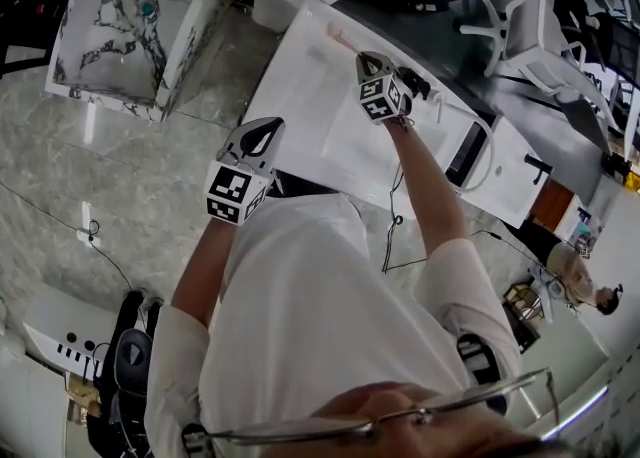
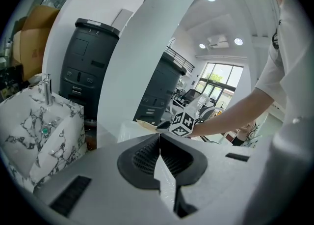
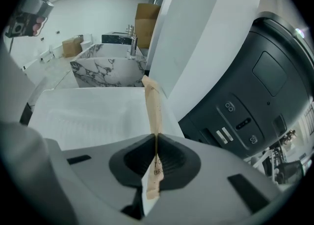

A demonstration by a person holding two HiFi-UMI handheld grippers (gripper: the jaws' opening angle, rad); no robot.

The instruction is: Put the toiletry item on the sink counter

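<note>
Jutting forward, the tan toiletry packet [image 3: 152, 106] stands clamped in the right claw [image 3: 156, 139].

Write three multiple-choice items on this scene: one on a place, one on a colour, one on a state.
1. Where is the paper packet?
A) between the right gripper's jaws
B) in a drawer
C) in a cup

2. What colour is the packet?
A) blue
B) tan
C) black

3. How do the left gripper's jaws stand?
A) together, empty
B) wide apart
C) clamped on a bottle

Key:
1 A, the right gripper view shows the jaws pinching it.
2 B, it looks like tan paper.
3 A, the left gripper view shows them meeting with nothing between.
</note>
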